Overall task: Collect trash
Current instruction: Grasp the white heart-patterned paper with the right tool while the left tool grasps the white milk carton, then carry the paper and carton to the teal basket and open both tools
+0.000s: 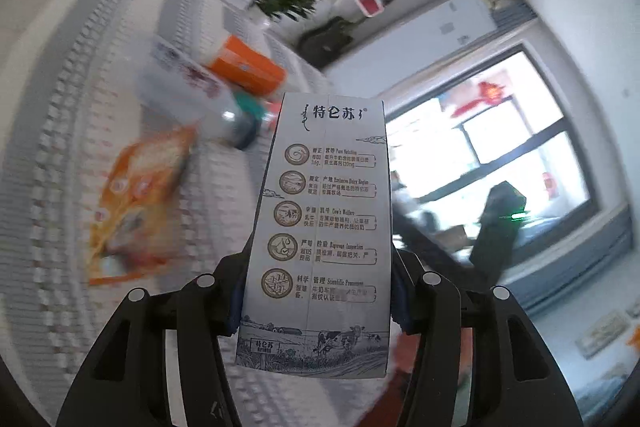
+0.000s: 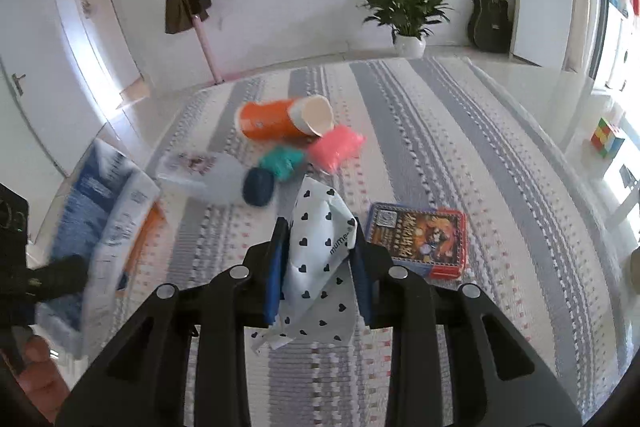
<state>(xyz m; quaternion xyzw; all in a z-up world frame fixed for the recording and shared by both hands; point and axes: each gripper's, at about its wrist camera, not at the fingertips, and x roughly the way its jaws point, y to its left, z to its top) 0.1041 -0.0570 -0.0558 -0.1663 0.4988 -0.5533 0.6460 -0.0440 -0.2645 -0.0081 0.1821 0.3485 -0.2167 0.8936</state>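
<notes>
closest to the lens in the left wrist view: left gripper (image 1: 320, 301), jaws clamped on a tall white milk carton (image 1: 324, 227) held up off the rug. carton is printed in dark ink w/ chinese brand "特仑苏" at top, then five round icons w/ chinese + small english lines; "cow's welfare" is legible, the others are too fine to read surely. a farm scene w/ a cow runs along the bottom edge.

right wrist view: right gripper (image 2: 320, 267), jaws pinched on a crumpled white wrapper (image 2: 316, 259) w/ black hearts, lettering "mume" on one edge.

more trash lies on the grey & cream striped rug (image 2: 460, 147): an orange paper cup (image 2: 280, 121) on its side, a pink bag (image 2: 336, 147) touching its rim, a teal wad (image 2: 282, 161) just beside, a clear plastic bottle (image 2: 212, 175) w/ dark blue cap, and a red-edged box (image 2: 420, 235) w/ gold writing, unreadable. an orange snack bag (image 1: 136, 203), blurred, lies left of the carton.
</notes>
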